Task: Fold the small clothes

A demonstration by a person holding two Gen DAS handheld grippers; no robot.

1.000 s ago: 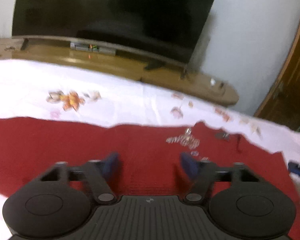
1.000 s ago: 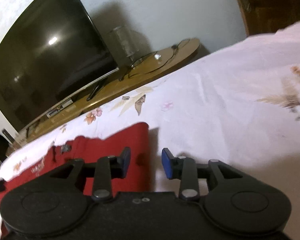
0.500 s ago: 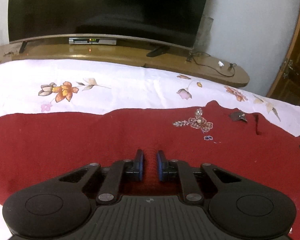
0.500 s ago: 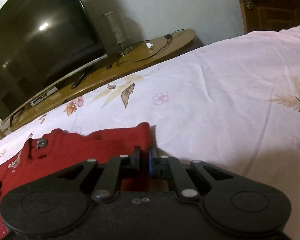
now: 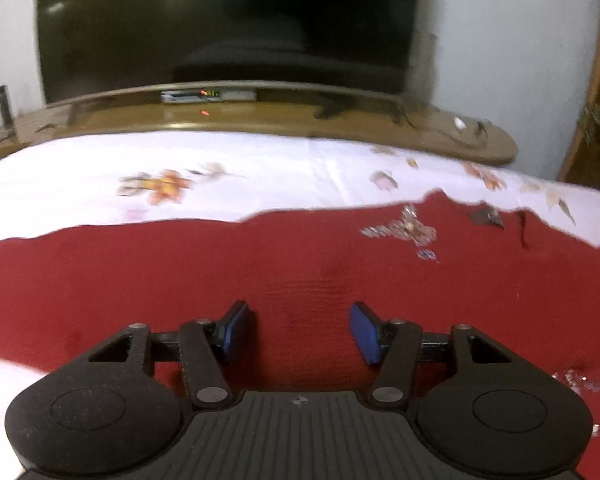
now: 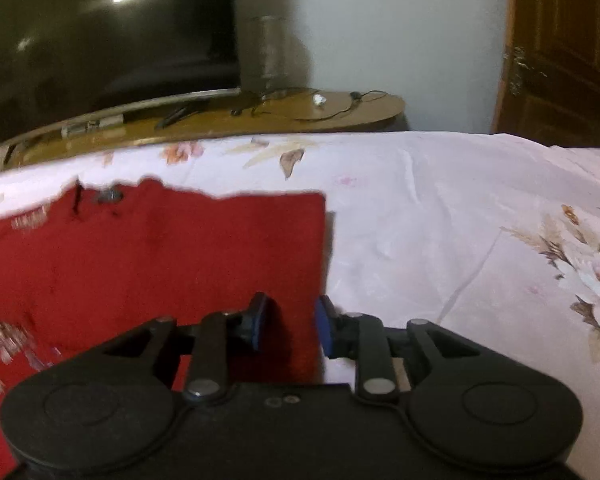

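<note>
A red knit garment point(image 5: 180, 272) with a sequin flower point(image 5: 404, 232) lies flat on a white floral bedsheet point(image 5: 260, 168). My left gripper point(image 5: 296, 330) hovers over the middle of the red cloth, its jaws opening, and the blue pads point(image 5: 364, 332) press on nothing. In the right wrist view my right gripper point(image 6: 288, 326) sits over the garment's point(image 6: 160, 256) right edge. Its jaws are opening too, with the edge of the red cloth lying under the gap and no pad pinching it.
Beyond the bed stands a long wooden TV bench point(image 5: 260, 120) carrying a large dark television point(image 5: 228, 24) and a set-top box point(image 5: 208, 96). A wooden door point(image 6: 560, 48) is at the right. Bare sheet point(image 6: 460, 232) stretches to the right of the garment.
Both grippers closed half a second ago and have since spread apart. The right gripper swung so the garment's right edge now lies straight below it.
</note>
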